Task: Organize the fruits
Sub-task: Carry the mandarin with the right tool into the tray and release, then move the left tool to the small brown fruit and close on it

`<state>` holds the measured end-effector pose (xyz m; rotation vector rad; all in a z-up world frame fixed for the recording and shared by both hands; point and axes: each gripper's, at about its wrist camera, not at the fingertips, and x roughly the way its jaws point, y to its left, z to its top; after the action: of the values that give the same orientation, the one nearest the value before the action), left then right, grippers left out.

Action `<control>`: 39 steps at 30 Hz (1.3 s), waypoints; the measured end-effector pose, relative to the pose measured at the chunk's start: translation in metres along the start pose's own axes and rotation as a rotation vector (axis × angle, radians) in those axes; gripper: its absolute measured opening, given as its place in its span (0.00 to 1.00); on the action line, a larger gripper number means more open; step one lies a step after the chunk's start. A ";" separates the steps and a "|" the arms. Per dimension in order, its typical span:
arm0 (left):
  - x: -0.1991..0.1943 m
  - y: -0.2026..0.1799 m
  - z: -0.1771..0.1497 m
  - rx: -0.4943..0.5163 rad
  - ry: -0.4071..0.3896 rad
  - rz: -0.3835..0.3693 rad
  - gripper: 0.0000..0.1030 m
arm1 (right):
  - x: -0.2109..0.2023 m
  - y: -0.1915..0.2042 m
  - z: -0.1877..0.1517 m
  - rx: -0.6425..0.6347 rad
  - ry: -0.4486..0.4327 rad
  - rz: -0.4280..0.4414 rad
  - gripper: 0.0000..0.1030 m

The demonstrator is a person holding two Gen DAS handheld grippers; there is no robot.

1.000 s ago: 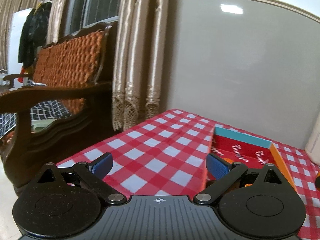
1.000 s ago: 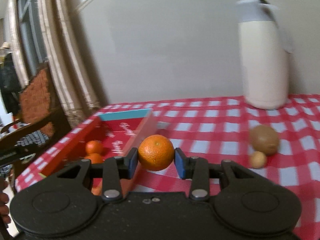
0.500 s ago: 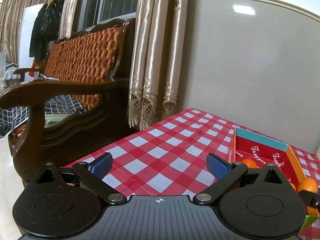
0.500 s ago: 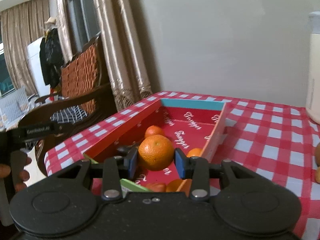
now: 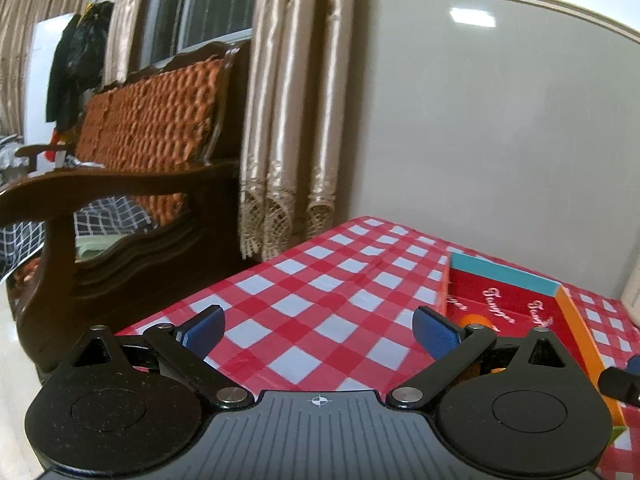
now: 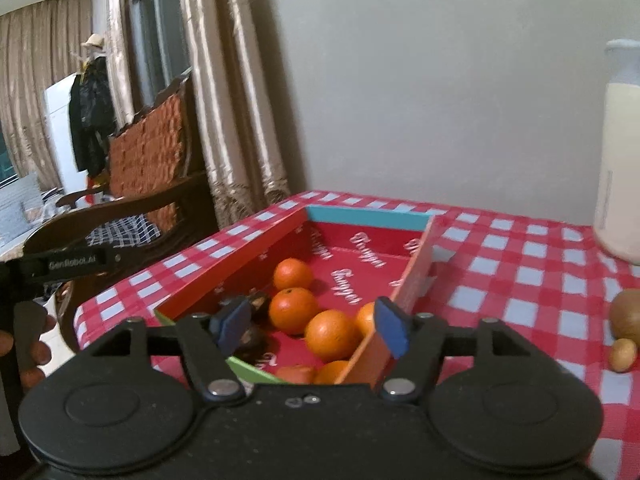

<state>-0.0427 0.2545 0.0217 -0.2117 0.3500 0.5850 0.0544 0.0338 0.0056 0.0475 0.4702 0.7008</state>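
The right gripper [image 6: 312,326] is seen over the red box [image 6: 240,258] on the checked tablecloth [image 6: 520,264], its jaws opening with nothing pinched between them, apparently so that fruit can be left among the oranges [image 6: 332,334] gathered inside. The left gripper [image 5: 318,326] is held wide apart and empty beside the box, clear of the work. A brown fruit [image 6: 628,314], possibly a kiwi, remains outside on the cloth.

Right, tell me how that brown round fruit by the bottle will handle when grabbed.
The brown fruit looks round, so a nudge would probably roll it across the checked tablecloth. Its skin seems matt, likely grippy. It may bump the small nut-like piece beside it.
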 end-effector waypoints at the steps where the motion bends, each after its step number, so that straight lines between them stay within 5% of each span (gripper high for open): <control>1: -0.001 -0.004 0.000 0.009 -0.003 -0.010 0.96 | -0.003 -0.002 0.000 0.002 -0.007 -0.021 0.78; 14: -0.034 -0.104 -0.012 0.176 -0.055 -0.273 0.96 | -0.055 -0.071 -0.011 0.128 -0.059 -0.407 0.98; 29: -0.057 -0.246 -0.045 0.394 0.008 -0.602 0.96 | -0.150 -0.151 -0.046 0.292 -0.127 -0.914 1.00; 39: -0.059 -0.315 -0.069 0.493 0.050 -0.711 0.96 | -0.198 -0.174 -0.064 0.356 -0.158 -1.062 1.00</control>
<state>0.0733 -0.0522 0.0108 0.1287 0.4258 -0.2152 0.0016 -0.2318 -0.0069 0.1703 0.3928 -0.4300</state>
